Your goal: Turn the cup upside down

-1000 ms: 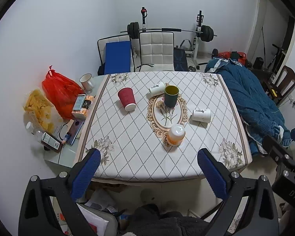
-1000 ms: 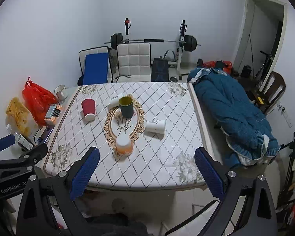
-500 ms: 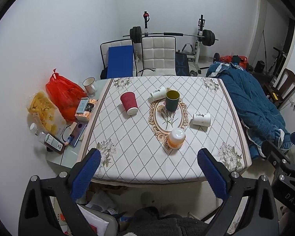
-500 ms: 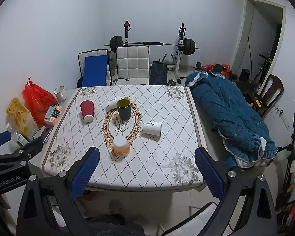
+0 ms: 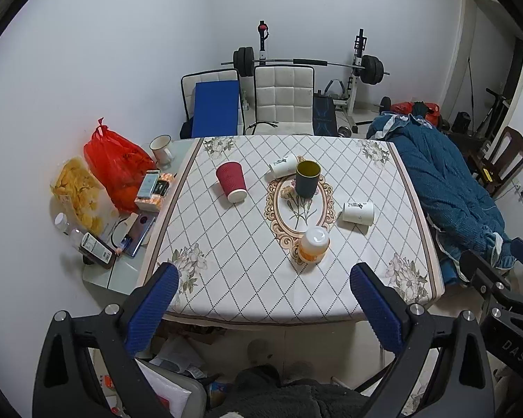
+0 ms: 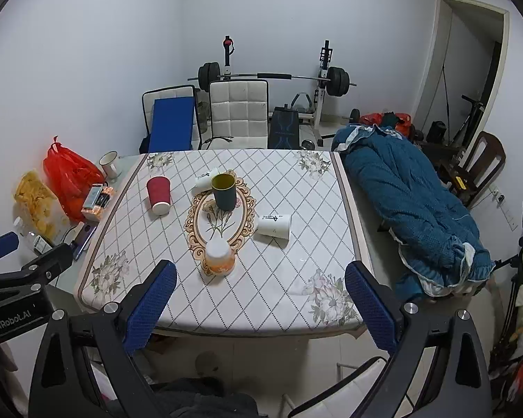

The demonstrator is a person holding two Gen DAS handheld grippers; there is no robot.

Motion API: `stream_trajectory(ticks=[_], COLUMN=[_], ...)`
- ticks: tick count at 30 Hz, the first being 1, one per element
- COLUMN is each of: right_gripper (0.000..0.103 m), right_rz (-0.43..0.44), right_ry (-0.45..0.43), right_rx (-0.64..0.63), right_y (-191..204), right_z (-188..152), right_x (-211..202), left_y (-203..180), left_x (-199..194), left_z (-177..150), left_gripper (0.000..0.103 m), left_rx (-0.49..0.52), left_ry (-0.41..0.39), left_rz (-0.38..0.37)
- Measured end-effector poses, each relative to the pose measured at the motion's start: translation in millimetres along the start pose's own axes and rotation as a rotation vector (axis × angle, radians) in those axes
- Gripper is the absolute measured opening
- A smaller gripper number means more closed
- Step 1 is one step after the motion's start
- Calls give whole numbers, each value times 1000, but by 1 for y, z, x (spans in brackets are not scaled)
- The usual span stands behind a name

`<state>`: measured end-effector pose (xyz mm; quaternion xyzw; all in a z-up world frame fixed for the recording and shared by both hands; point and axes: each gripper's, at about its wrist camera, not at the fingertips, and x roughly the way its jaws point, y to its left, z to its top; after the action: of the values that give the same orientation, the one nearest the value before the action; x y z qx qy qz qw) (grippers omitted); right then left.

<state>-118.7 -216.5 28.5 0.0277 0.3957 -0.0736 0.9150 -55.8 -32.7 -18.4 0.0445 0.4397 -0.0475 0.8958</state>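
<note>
Several cups stand or lie on the quilted tablecloth (image 5: 226,264). A dark cup with a yellow inside (image 5: 307,178) (image 6: 223,191) stands upright, mouth up. A red paper cup (image 5: 231,181) (image 6: 159,195) stands upside down. An orange and white cup (image 5: 314,244) (image 6: 219,255) stands upside down near the front. One white cup (image 5: 358,213) (image 6: 274,225) lies on its side at the right, another (image 5: 283,165) (image 6: 206,177) lies behind the dark cup. My left gripper (image 5: 265,310) and right gripper (image 6: 259,308) are open and empty, held back from the table's near edge.
A side ledge at the left holds a red bag (image 5: 116,165), a yellow snack bag (image 5: 78,191), a mug (image 5: 161,148), boxes and bottles. Two chairs (image 5: 284,99) and a barbell rack stand behind the table. A blue quilt (image 5: 446,188) lies at the right.
Both grippers have drawn back and up from the table, so the table looks smaller and farther. Nothing on the table has moved. Both stay open.
</note>
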Motion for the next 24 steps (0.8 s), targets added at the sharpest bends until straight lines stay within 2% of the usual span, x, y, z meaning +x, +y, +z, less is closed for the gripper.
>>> stream_trajectory(ticks=[24], right_gripper=[99], right_rz=[-1], right_ry=[1], right_rx=[-14], right_y=[6], right_z=[-2], right_x=[-3], left_y=[6], left_x=[0], left_z=[-8], left_gripper=[101], left_rx=[-15], left_ry=[10], left_rz=[-4])
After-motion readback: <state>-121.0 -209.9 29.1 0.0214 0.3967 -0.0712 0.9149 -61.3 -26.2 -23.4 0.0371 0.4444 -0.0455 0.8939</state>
